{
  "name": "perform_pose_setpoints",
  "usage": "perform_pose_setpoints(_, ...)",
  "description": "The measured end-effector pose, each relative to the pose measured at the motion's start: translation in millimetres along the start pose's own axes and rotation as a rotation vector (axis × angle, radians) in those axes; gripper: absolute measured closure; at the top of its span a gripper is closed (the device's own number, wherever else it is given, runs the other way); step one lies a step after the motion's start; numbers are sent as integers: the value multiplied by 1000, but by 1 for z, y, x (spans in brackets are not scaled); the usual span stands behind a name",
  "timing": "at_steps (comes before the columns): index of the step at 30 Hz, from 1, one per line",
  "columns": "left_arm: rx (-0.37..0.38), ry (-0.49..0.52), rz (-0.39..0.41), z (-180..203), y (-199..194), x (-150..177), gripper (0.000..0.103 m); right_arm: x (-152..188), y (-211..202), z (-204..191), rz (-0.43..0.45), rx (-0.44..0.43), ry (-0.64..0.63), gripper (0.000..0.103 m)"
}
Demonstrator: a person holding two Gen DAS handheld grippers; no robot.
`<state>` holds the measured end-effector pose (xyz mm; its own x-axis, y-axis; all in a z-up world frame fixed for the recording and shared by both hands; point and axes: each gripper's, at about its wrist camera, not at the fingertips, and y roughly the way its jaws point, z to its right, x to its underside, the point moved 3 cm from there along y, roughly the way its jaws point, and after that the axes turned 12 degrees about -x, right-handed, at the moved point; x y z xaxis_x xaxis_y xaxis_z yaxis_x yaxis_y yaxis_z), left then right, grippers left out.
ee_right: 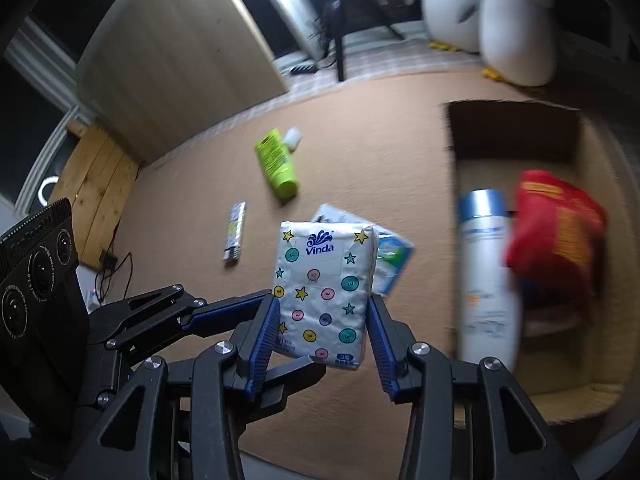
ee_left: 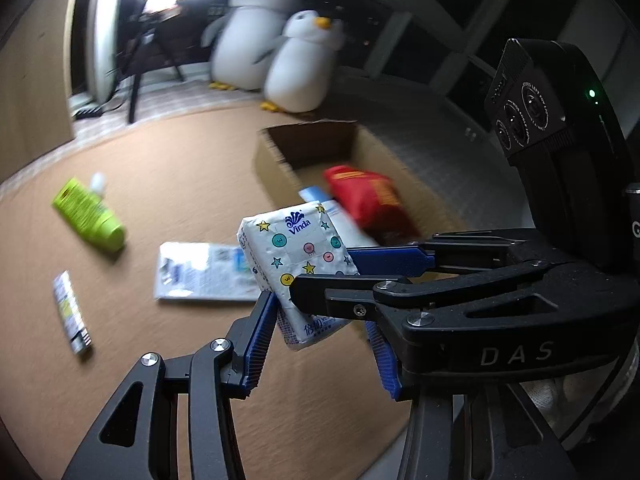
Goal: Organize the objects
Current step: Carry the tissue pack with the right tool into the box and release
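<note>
Left wrist view showed our left gripper point(ee_left: 320, 344) at lower centre of the frame, clenched on the lower part of a Vinda tissue pack point(ee_left: 298, 254), a white packet printed with stars and coloured buttons. Our right gripper point(ee_left: 324, 276) reached in from the right edge and gripped the same pack across its middle, one black finger in front of it and one blue-padded finger behind.

Left of the pack, a white flat packet point(ee_left: 200, 272) lay on the brown tabletop point(ee_left: 160, 184). A lime-green bottle point(ee_left: 90, 214) lay on its side at the left of the frame, and a small silver tube point(ee_left: 72, 316) lay below it. An open cardboard box point(ee_left: 280, 160) stood at centre right, holding a red bag point(ee_left: 372, 200). Two plush penguins point(ee_left: 276, 44) stood at top centre, blurred.

Right wrist view showed the tissue pack point(ee_right: 324, 292) upright at centre, above the tabletop, pinched at its two sides between the blue pads point(ee_right: 262, 344) of our right gripper point(ee_right: 320, 344). Our left gripper's fingers came in from the lower left and held its bottom edge. The cardboard box point(ee_right: 600, 396) filled the right of the frame, with a white spray can point(ee_right: 486, 272) lying beside the red bag point(ee_right: 556, 236). The green bottle point(ee_right: 278, 164) and silver tube point(ee_right: 236, 230) lay upper left of the pack.
</note>
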<state>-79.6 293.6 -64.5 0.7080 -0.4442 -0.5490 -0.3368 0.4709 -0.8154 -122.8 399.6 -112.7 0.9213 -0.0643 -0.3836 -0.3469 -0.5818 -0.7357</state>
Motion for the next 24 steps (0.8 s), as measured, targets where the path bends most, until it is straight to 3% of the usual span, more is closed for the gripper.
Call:
perform_pose_setpoints(14, 93, 129, -11, 88, 39, -29, 55, 18, -65, 67, 99, 92, 111, 61)
perform_pose_setpoints(24, 103, 158, -19, 106, 54, -34, 54, 24, -80, 89, 121, 113, 146, 60)
